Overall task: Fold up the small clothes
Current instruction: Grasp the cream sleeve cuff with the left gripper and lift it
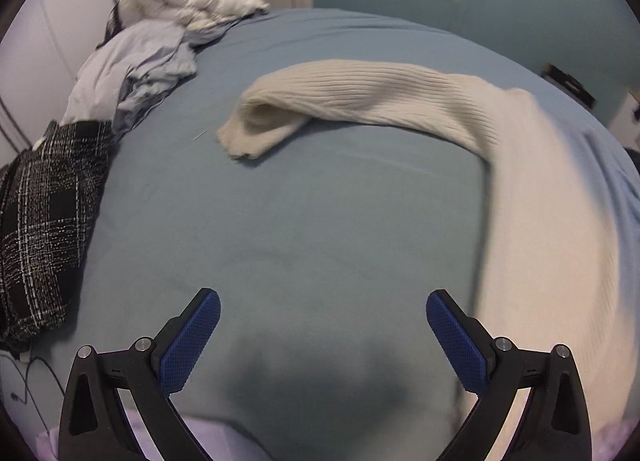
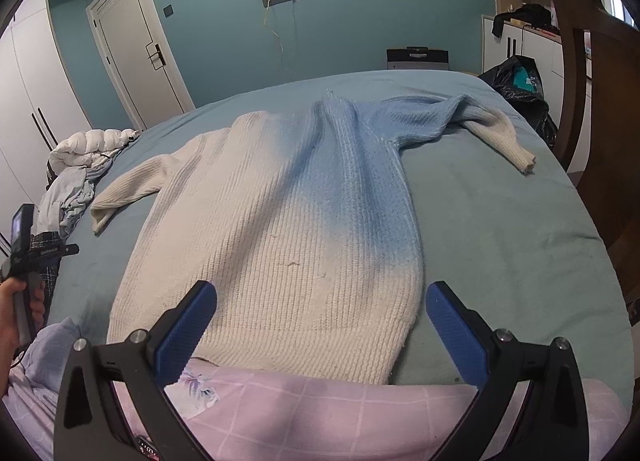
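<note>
Sweater (image 2: 272, 229) lies flat on the bed (image 2: 500, 221) as I hold left gripper (image 1: 323, 335) and right gripper (image 2: 321, 331) spread wide, empty.

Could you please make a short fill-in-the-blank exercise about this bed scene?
1. The sweater lies spread on the ___.
2. Both the left gripper and the right gripper are ___.
3. The sweater is cream and ___.
4. The plaid garment is black and ___.

Missing words: bed; open; blue; white
</note>
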Motion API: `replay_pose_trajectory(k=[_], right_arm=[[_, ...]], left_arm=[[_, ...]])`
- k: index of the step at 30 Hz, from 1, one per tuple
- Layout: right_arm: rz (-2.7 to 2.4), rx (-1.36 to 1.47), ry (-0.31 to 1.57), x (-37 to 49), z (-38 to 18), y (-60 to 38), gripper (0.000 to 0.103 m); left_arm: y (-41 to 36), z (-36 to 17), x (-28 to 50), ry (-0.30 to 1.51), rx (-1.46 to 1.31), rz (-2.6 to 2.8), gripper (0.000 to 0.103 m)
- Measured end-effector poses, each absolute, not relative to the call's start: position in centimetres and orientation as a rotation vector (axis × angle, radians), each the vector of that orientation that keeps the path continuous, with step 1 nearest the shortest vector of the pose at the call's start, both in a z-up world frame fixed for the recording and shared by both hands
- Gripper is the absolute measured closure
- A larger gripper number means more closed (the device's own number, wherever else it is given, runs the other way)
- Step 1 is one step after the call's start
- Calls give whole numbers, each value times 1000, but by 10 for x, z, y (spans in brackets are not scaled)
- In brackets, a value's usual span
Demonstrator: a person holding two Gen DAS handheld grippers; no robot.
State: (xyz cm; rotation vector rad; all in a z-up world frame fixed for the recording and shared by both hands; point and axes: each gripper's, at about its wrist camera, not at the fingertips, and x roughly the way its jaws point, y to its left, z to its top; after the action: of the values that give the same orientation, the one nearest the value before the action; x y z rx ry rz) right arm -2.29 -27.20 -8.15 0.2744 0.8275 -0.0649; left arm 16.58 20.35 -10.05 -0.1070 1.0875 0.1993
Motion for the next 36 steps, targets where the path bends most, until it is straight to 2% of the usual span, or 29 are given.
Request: replay_pose_trajectory(k=[9, 19, 26, 28, 29, 30, 31, 32, 33, 36], right_arm=[[-60, 298, 894, -9, -95, -274, 1], [-81, 309, 963, 4, -108, -272, 1], [-85, 271, 994, 10, -113, -267, 1], [-87, 265, 1008, 12, -116, -265, 1], [-87, 262, 1010, 13, -117, -265, 1], [-89, 259, 1013, 14, -117, -265, 1], [-91, 256, 1015, 15, -118, -264, 1], [-93, 254, 1017, 16, -118, -264, 1], [-95, 254, 1019, 16, -119, -263, 1], [-95, 256, 1019, 15, -119, -264, 1]], left_arm=[[304, -144, 263, 1093, -137, 378, 0], [325, -190, 322, 1191, -264, 344, 0], [314, -204, 347, 1199, -190, 303, 0], [311, -202, 352, 1183, -176, 271, 9], [309, -201, 353, 1172, -166, 263, 20], [307, -197, 353, 1158, -161, 262, 37], [306, -194, 353, 1148, -157, 264, 50], [304, -190, 354, 1143, -155, 266, 76], [303, -186, 354, 1147, -161, 268, 83], [310, -167, 345, 1123, -162, 327, 87]])
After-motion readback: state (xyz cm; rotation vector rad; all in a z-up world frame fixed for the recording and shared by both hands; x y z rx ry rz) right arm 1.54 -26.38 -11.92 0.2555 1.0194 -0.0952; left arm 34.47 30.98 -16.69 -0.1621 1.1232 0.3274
